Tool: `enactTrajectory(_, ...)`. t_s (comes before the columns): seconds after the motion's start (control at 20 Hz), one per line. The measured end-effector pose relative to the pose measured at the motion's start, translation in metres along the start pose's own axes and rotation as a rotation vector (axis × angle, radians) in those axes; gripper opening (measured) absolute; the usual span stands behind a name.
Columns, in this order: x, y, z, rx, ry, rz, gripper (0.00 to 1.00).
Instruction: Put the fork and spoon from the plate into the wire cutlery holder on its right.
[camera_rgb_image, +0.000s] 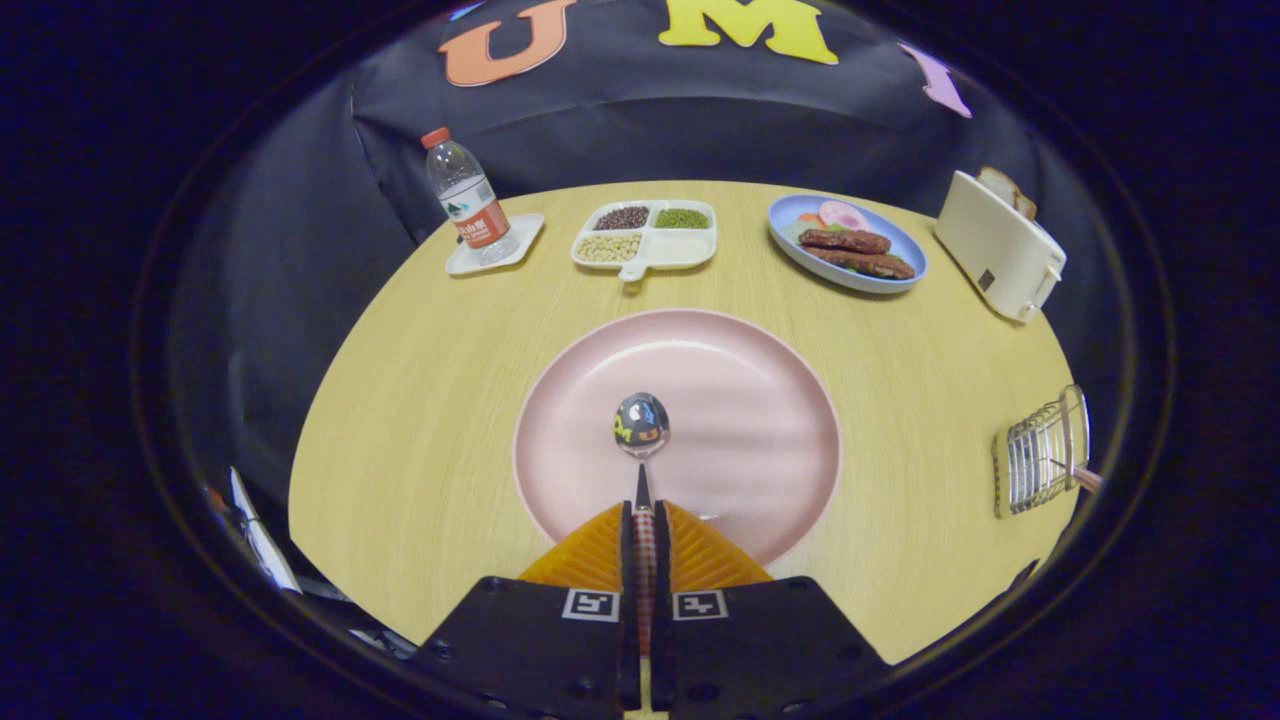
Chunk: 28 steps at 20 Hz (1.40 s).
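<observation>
Right now the gripper (643, 515) is closing tightly on the handle of the spoon (642, 440), with both fingers pressing on it and almost no gap left between them. The spoon is lying straight ahead along the line of the fingers, so its long axis is pointing away from the gripper. Its bowl is resting just beyond the fingertips, over the middle of the pink plate (760, 400). I cannot tell if the bowl is touching the plate or already lifting a little.

The wire cutlery holder (1040, 455) is standing on the desk (420, 420) to the right of the plate, well apart from the gripper and off to its right side. A thin handle is already sticking out of it; this is probably the fork, but it is too small to be sure.

In my judgement the coming move is depending on this one relation: the spoon is pointing forward while the holder is waiting sideways on the right. The spoon must therefore travel right and turn so that it can go down into the holder's opening.
</observation>
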<state>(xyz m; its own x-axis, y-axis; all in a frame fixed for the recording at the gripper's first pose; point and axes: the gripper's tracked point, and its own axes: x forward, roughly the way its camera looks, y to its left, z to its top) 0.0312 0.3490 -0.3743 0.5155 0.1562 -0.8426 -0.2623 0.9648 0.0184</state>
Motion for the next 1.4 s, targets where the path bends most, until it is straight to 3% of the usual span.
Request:
enactTrajectory(0.4,-0.056,-0.044,0.021,0.002,-0.046,-0.006,0.05)
enactTrajectory(0.75,-0.113,-0.128,0.035,-0.007,-0.082,-0.051,0.05)
enactTrajectory(1.15,-0.166,-0.236,0.042,0.081,-0.108,-0.142,0.05)
enactTrajectory(1.4,-0.189,-0.285,0.039,0.105,-0.055,-0.170,0.04)
